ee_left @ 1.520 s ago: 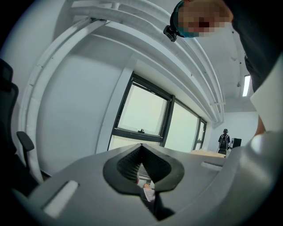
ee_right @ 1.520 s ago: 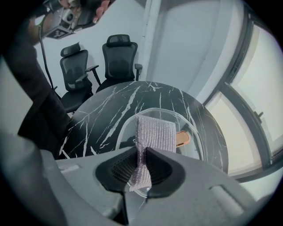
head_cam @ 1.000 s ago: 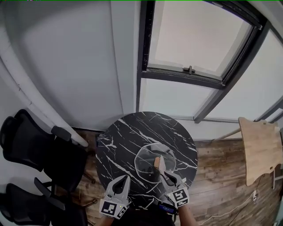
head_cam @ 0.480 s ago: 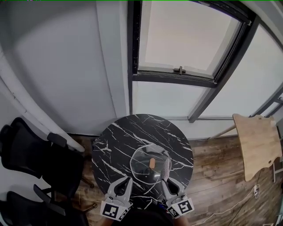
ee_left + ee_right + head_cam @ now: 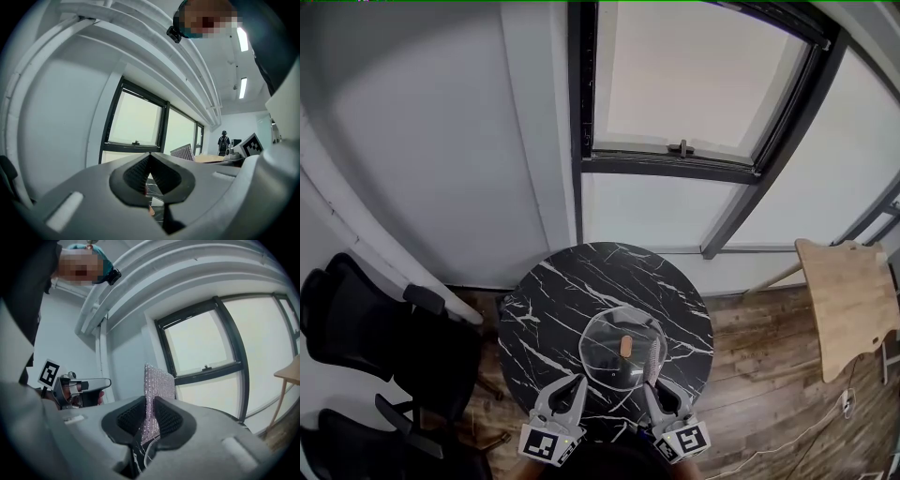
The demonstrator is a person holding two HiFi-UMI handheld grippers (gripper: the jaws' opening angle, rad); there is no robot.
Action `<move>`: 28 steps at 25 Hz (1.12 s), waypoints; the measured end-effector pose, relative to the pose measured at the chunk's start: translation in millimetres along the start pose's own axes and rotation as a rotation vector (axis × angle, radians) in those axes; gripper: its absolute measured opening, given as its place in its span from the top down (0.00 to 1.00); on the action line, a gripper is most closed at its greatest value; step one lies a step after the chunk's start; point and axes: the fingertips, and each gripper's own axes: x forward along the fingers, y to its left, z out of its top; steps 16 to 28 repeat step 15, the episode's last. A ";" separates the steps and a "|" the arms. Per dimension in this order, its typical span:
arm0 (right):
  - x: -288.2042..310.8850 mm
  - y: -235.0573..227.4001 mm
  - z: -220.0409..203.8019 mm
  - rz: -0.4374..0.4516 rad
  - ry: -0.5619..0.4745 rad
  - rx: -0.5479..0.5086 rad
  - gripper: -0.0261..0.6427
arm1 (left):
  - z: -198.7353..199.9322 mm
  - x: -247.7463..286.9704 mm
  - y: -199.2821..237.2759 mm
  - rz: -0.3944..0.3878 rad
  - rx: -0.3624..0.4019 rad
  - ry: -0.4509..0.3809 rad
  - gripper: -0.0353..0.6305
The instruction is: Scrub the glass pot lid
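Note:
A glass pot lid [image 5: 602, 362] with a brown knob [image 5: 624, 345] lies flat on the round black marble table [image 5: 572, 291], on its near half. My right gripper [image 5: 652, 386] is at the lid's near right rim, shut on a silvery scrub pad [image 5: 653, 354] that stands up over that rim. In the right gripper view the pad [image 5: 158, 380] sticks up from between the shut jaws of the right gripper [image 5: 150, 405]. My left gripper [image 5: 578, 382] hovers at the lid's near left edge, shut and holding nothing. The left gripper [image 5: 150, 161] shows its pads meeting, with a bit of table below.
Black office chairs [image 5: 356, 319] stand to the table's left, and a wooden table [image 5: 848, 300] is at the right. Behind the marble table are a grey wall and a dark-framed window [image 5: 694, 150]. A person [image 5: 224, 140] stands far off in the left gripper view.
My right gripper has pulled back toward me with the pad, from over the knob to the lid's right rim. The left gripper has barely moved.

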 end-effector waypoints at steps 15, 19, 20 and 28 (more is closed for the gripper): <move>3.4 4.6 -0.1 0.040 0.009 0.004 0.87 | -7.2 5.6 4.6 -0.010 -0.010 0.021 0.94; 3.4 4.6 -0.1 0.040 0.009 0.004 0.87 | -7.2 5.6 4.6 -0.010 -0.010 0.021 0.94; 3.4 4.6 -0.1 0.040 0.009 0.004 0.87 | -7.2 5.6 4.6 -0.010 -0.010 0.021 0.94; 3.4 4.6 -0.1 0.040 0.009 0.004 0.87 | -7.2 5.6 4.6 -0.010 -0.010 0.021 0.94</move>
